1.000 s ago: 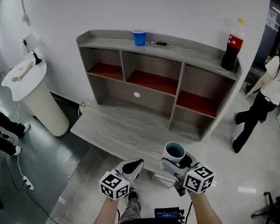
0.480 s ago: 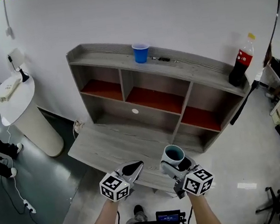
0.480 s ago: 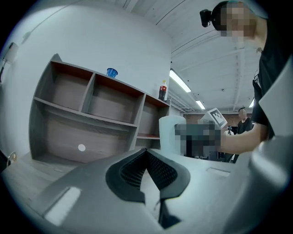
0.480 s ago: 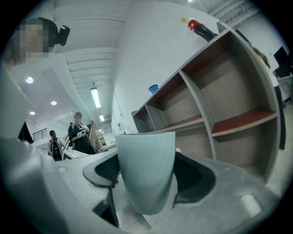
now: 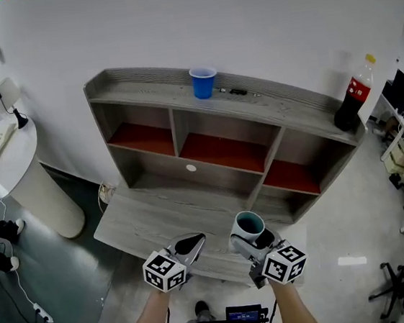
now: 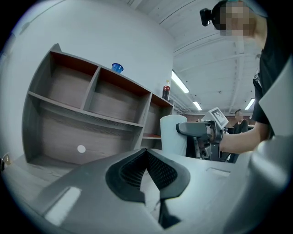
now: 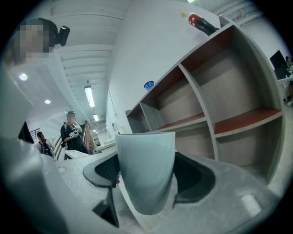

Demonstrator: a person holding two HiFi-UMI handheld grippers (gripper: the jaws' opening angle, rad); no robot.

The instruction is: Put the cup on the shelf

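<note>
Two cups: pale cup (image 5: 250, 223) clamped upright in right claw (image 5: 253, 237); blue cup (image 5: 203, 82) at 12 o'clock atop shelf (image 5: 144, 97). One cola bottle (image 5: 352, 101). Left claw (image 5: 193, 241) closed, empty.

L gripper (image 5: 188, 245), lower centre-left, jaws closed, empty. R gripper (image 5: 256, 239) just beside it, clamping upright cup (image 5: 250, 223).
</note>
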